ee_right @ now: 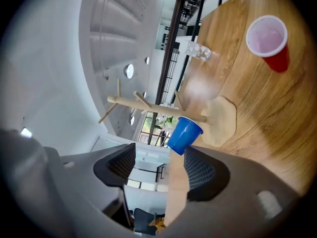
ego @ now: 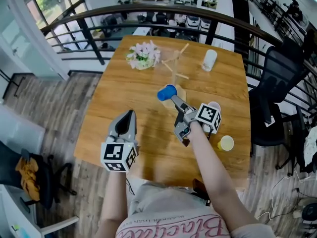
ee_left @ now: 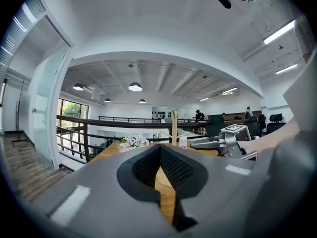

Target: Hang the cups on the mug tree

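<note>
Right gripper [ee_right: 160,148] level, sideways, fingers apart behind blue cup [ee_right: 184,134]; left gripper [ego: 130,114] fingers together.

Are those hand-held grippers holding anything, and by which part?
Nothing is held. The right hand-held gripper stands open by the blue cup; the left hand-held gripper is shut, empty.
</note>
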`<state>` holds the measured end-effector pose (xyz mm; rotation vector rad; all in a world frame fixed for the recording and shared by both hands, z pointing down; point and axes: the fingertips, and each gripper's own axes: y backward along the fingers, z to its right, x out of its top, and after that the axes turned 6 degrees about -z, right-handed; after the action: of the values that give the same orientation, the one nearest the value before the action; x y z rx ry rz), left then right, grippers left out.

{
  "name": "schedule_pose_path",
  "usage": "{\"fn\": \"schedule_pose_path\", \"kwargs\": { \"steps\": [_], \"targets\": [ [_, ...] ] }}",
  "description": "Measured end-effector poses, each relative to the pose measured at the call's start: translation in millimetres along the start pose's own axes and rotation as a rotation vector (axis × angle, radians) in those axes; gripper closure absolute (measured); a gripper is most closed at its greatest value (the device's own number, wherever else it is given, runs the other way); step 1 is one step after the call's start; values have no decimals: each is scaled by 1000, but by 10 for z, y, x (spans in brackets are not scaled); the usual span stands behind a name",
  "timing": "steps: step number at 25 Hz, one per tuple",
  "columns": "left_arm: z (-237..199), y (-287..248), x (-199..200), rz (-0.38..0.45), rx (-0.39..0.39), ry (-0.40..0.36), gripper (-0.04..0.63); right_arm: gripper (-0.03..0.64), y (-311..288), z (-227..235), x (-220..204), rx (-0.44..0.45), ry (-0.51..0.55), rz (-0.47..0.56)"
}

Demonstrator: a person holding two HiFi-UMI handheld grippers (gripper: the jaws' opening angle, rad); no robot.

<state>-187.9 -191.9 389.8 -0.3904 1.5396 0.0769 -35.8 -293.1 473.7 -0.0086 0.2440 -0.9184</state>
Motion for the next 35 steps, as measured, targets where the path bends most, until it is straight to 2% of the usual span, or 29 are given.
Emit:
{"fn": "schedule_pose_path", "kwargs": {
  "steps": [7, 13, 19, 23, 30, 35],
  "targets": [
    [163, -25, 110, 38, -15, 3, 584, 450, 277, -290, 56, -70, 295, 27],
    [285, -72, 153, 55, -40, 5, 584, 615, 575, -421, 186, -184, 608, 129],
    [423, -136, 204, 69, -70, -1, 584, 615, 831, -638, 242, -271, 951, 202],
    [527, -188, 255, 78, -92, -7, 584, 615, 1015, -734, 293, -339, 1120, 248],
    [753, -294, 333, 92, -144, -20, 584, 615, 1394, -855, 381, -432, 1349, 344],
    [963, -375, 363, 95, -187, -34, 584, 614, 1753, -884, 476, -460, 1412, 421]
  ]
}}
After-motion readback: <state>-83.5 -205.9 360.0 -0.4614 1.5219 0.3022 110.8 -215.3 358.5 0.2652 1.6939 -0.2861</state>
